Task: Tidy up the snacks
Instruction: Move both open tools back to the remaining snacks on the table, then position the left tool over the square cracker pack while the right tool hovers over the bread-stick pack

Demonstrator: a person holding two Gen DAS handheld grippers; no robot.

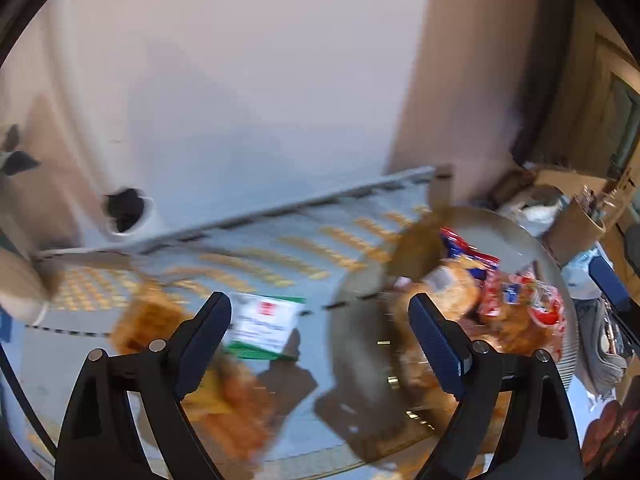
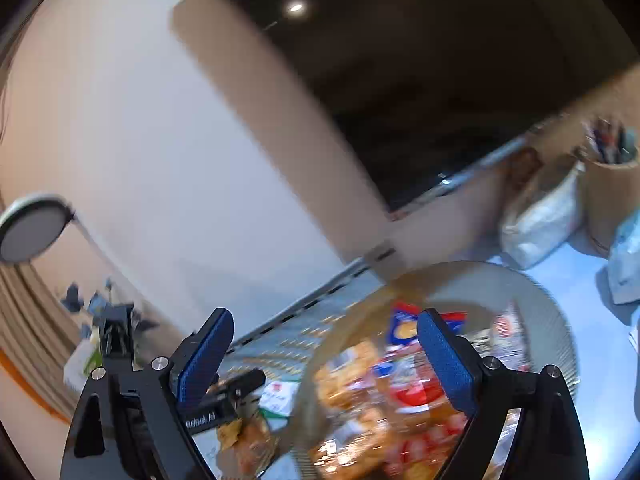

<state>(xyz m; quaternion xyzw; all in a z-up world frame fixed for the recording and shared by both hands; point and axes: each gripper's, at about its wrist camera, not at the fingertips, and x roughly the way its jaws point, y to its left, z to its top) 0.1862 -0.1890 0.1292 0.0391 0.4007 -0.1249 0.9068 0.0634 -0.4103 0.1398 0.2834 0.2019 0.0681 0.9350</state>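
Both tools, left tool [image 1: 320, 320] and right tool [image 2: 324, 344], are held apart and empty; green-white packet [image 1: 264, 326] lies between left tool's fingers, judged light, crinkly, best pinched at an edge.

Home: cluttered table [image 1: 280, 420], snack bowl [image 2: 520, 280].

Snack packets [image 2: 384, 400] are crowding my round basket [image 2: 552, 312]; a white-green packet [image 1: 264, 326] is lying beside it, blocking me.
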